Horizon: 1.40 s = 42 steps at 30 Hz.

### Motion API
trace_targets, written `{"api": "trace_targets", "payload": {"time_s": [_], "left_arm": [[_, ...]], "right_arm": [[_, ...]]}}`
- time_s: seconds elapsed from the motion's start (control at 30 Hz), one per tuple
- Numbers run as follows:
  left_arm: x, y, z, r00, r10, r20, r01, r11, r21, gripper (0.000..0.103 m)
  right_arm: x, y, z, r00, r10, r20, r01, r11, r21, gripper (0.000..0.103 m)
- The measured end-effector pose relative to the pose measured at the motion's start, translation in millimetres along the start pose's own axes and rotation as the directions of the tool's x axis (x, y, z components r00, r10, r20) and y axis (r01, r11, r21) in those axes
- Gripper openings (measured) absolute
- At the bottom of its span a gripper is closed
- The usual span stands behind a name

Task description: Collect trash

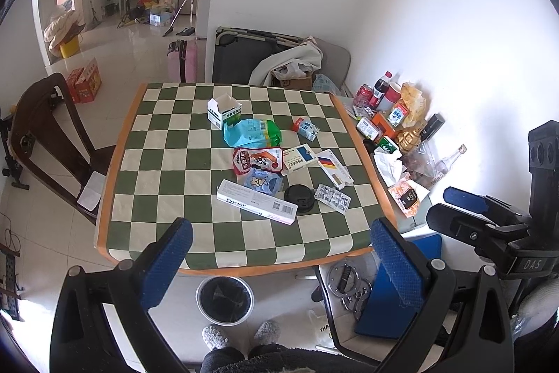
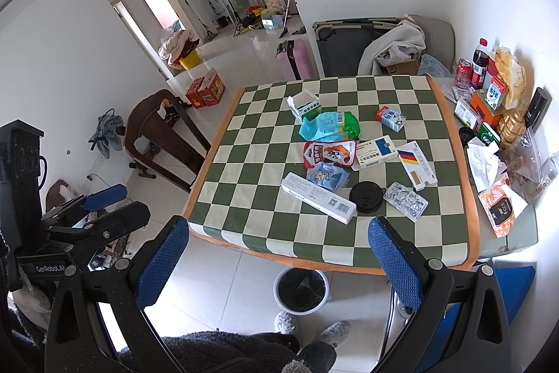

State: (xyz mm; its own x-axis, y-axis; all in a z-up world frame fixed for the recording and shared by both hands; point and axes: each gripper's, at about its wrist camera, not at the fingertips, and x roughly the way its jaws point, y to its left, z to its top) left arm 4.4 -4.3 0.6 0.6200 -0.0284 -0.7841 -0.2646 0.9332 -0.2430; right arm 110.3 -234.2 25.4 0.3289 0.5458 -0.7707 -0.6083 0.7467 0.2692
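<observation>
Left wrist view, both grippers' fingers (image 1: 167, 268) spread, empty, bin (image 1: 224, 299) partly under table (image 1: 115, 233).

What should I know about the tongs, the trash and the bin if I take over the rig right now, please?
Left tongs: open, empty, held above the near table edge.
Right tongs: open, empty, likewise.
Trash on the checkered cloth: long white box, black lid, blister pack, red snack pouch, blue-green bag, small boxes.
Bin: on the floor under the near edge, black-lined.
Done: nothing visibly collected.
Left: everything; the long box looks nearest.
</observation>
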Motion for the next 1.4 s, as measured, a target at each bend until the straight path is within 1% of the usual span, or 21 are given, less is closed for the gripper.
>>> {"api": "trace_targets", "payload": {"time_s": [0.43,0.47,0.53,0.57,0.73,0.8,0.83,0.87,0.9,0.93,0.97,1.0,1.03,1.07,1.1,1.13,1.17,1.23,1.27,1.33,1.4], "left_arm": [[-1,0,-1,1.0,-0.002,0.0,0.002,1.0,0.002,0.103],[4,-17,-6,1.0,-0.003,-0.001,0.004,1.0,0.003,0.103],[4,-17,-6,1.0,-0.006,-0.001,0.006,1.0,0.002,0.103],[-5,-25,1,1.0,-0.009,-0.002,0.009,1.0,0.005,0.103],[-5,-28,2,1.0,-0.012,-0.003,0.012,1.0,0.01,0.103],[-4,-28,2,1.0,0.003,-0.003,-0.003,1.0,0.012,0.103],[-1,-31,3,0.999,0.033,0.0,-0.033,0.999,0.019,0.103],[4,-33,5,0.997,0.08,0.009,-0.08,0.996,0.03,0.103],[11,-34,6,0.99,0.14,0.017,-0.14,0.989,0.041,0.103],[21,-37,9,0.976,0.214,0.029,-0.215,0.975,0.056,0.103],[34,-39,12,0.962,0.271,0.038,-0.273,0.96,0.068,0.103],[47,-38,14,0.948,0.316,0.037,-0.318,0.945,0.075,0.103],[65,-39,16,0.937,0.35,0.021,-0.35,0.933,0.079,0.103],[82,-35,17,0.934,0.357,-0.005,-0.355,0.932,0.077,0.103],[103,-32,19,0.933,0.356,-0.05,-0.352,0.933,0.068,0.103],[118,-21,20,0.934,0.346,-0.089,-0.343,0.938,0.054,0.103],[140,-19,21,0.93,0.341,-0.14,-0.34,0.94,0.036,0.103],[181,-13,22,0.914,0.329,-0.238,-0.339,0.941,-0.002,0.103],[202,-11,22,0.904,0.315,-0.289,-0.337,0.941,-0.028,0.103],[246,-5,19,0.877,0.283,-0.389,-0.343,0.935,-0.094,0.103],[274,4,12,0.858,0.233,-0.458,-0.342,0.924,-0.17,0.103]], "right_arm": [[0,3,-1,1.0,0.001,0.002,-0.001,1.0,0.002,0.103],[0,4,-1,1.0,0.001,0.002,-0.001,1.0,0.002,0.103],[0,4,-2,1.0,0.001,0.002,-0.001,1.0,0.002,0.103],[1,6,-1,1.0,0.0,0.002,0.0,1.0,0.003,0.103],[1,7,-2,1.0,-0.002,0.005,0.001,1.0,0.007,0.103],[0,3,-3,1.0,-0.001,0.008,0.001,1.0,0.007,0.103],[0,1,-4,1.0,-0.003,0.008,0.003,1.0,0.009,0.103],[0,-1,-4,1.0,-0.016,0.013,0.016,1.0,0.02,0.103],[7,11,-2,0.999,-0.028,0.019,0.027,0.999,0.03,0.103],[10,11,-2,0.998,-0.058,0.032,0.056,0.997,0.057,0.103],[10,14,2,0.995,-0.087,0.038,0.084,0.993,0.081,0.103],[16,13,4,0.985,-0.163,0.05,0.155,0.977,0.144,0.103],[20,10,4,0.98,-0.193,0.05,0.182,0.969,0.169,0.103],[17,14,4,0.968,-0.246,0.04,0.232,0.947,0.221,0.103],[20,9,5,0.957,-0.288,0.03,0.272,0.929,0.253,0.103],[27,5,5,0.948,-0.316,0.025,0.298,0.914,0.274,0.103],[37,-7,5,0.94,-0.34,0.013,0.321,0.897,0.304,0.103],[55,-29,4,0.929,-0.369,-0.025,0.353,0.866,0.355,0.103],[65,-47,4,0.927,-0.373,-0.048,0.363,0.854,0.373,0.103],[91,-74,6,0.915,-0.389,-0.105,0.399,0.833,0.383,0.103],[119,-106,11,0.899,-0.409,-0.155,0.437,0.82,0.37,0.103]]}}
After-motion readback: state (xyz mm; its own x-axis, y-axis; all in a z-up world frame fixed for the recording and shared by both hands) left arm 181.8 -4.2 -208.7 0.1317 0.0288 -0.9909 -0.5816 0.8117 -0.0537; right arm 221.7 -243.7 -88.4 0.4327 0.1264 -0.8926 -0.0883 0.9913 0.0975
